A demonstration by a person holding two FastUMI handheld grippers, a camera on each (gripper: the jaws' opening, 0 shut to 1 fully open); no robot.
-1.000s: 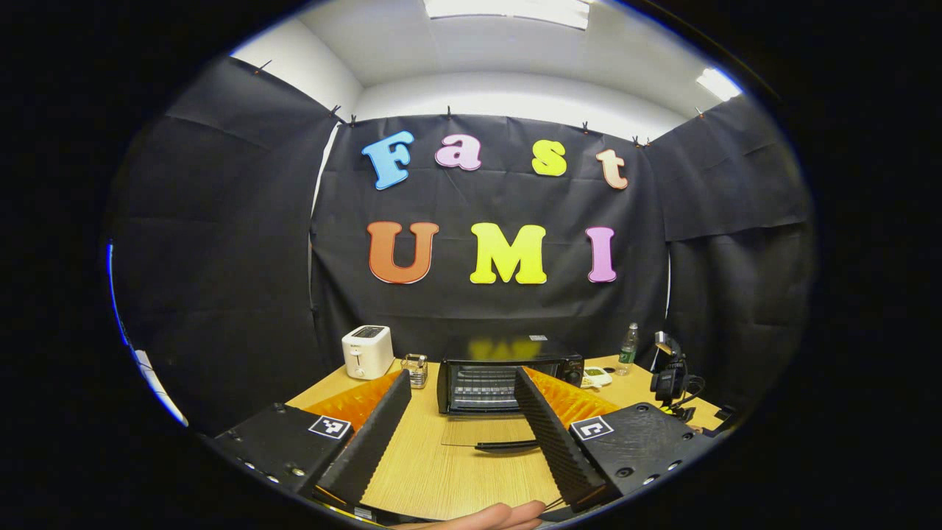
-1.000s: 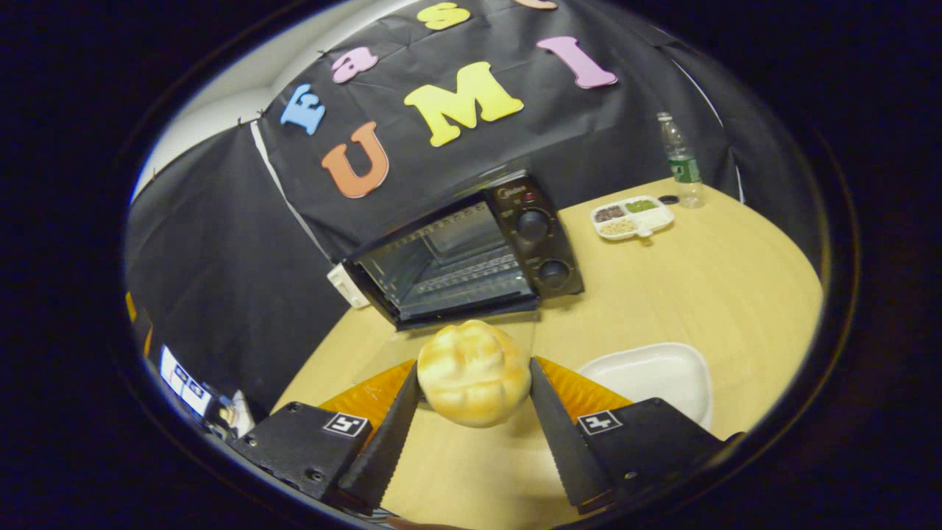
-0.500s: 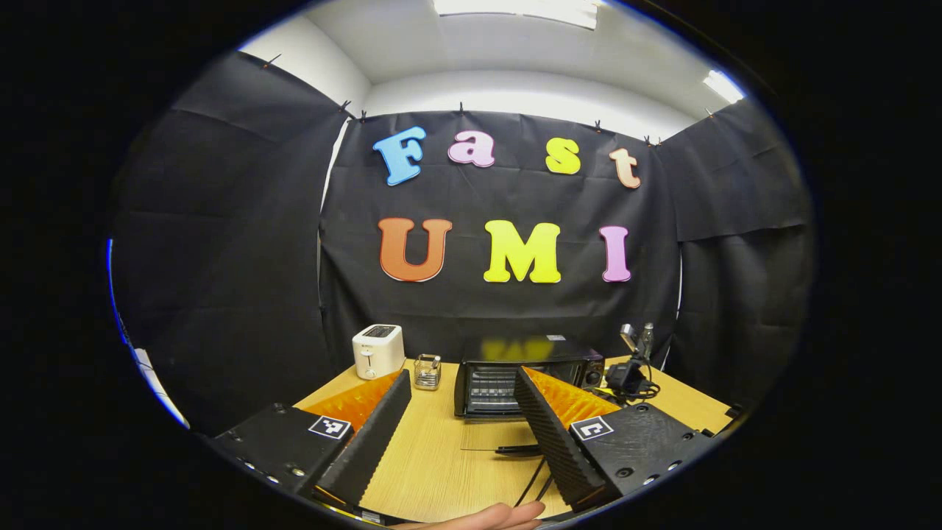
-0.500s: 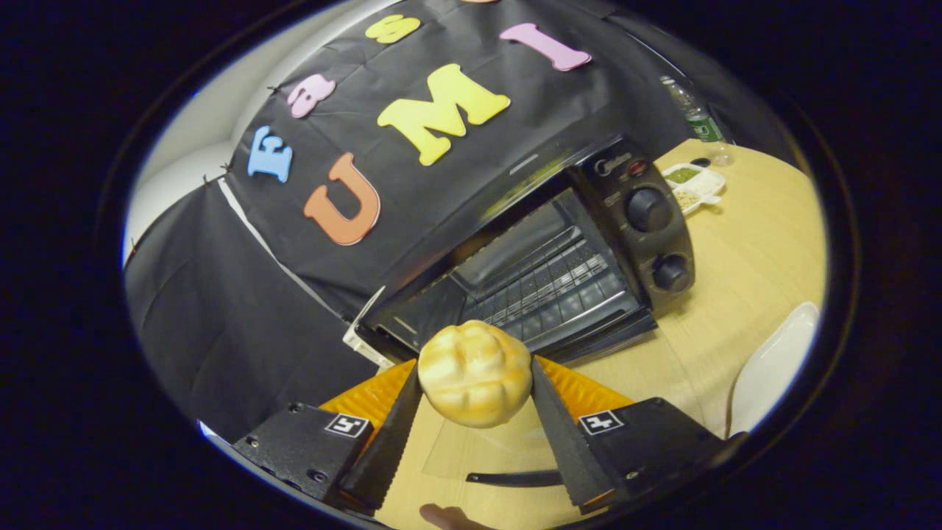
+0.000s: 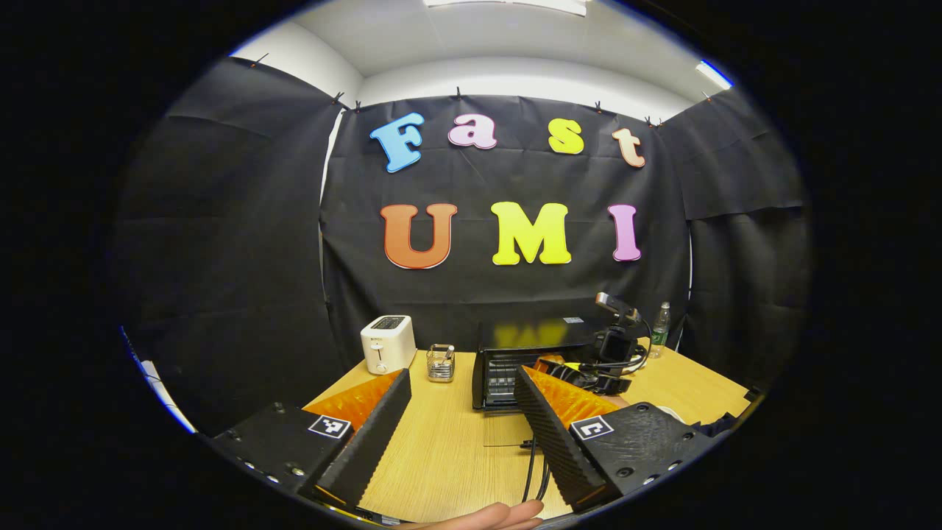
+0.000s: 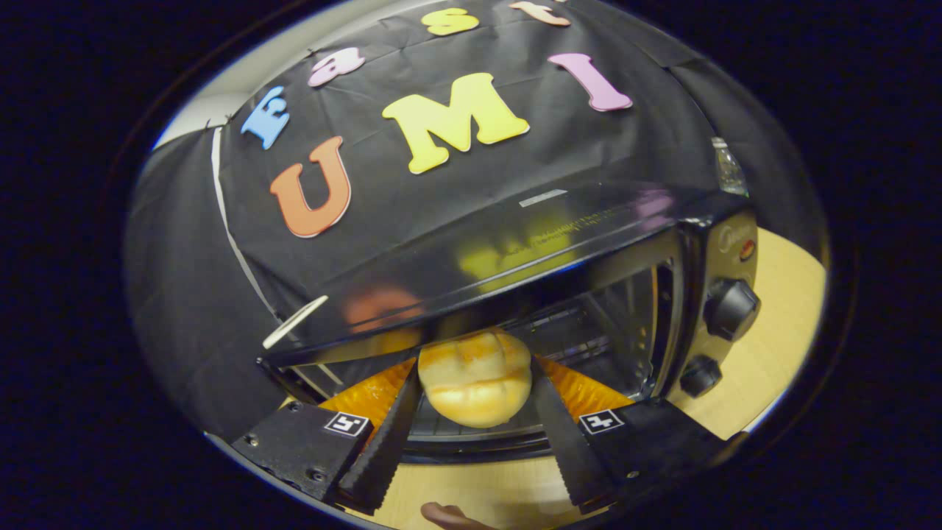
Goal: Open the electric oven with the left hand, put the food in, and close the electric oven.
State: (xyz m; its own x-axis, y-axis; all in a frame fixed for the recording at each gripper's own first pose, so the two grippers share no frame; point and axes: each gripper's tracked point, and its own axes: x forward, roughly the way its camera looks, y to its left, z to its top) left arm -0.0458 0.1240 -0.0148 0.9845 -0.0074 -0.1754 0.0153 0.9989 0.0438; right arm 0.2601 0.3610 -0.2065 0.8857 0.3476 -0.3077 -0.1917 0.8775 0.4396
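Note:
In the right gripper view my right gripper (image 6: pixel 475 372) is shut on a round golden bun (image 6: pixel 475 377). The bun sits at the mouth of the black electric oven (image 6: pixel 515 250), just above the wire rack, with the oven's two knobs (image 6: pixel 728 308) to the right. The oven door is down and open. In the left gripper view my left gripper (image 5: pixel 462 379) stands open over the table with nothing between its fingers. Farther off, the oven (image 5: pixel 530 335) stands at the back, and the right gripper's body (image 5: pixel 614 346) reaches into its front.
A white toaster (image 5: pixel 388 344) and a small glass holder (image 5: pixel 440 362) stand left of the oven on the wooden table (image 5: pixel 449 449). A bottle (image 5: pixel 660 338) stands at the back right. A black cable (image 5: pixel 533 471) trails across the table. A hand (image 5: pixel 486 519) shows at the bottom edge.
The right gripper has carried the bun forward from above the open door to the oven's mouth. The left gripper stayed open and shifted slightly.

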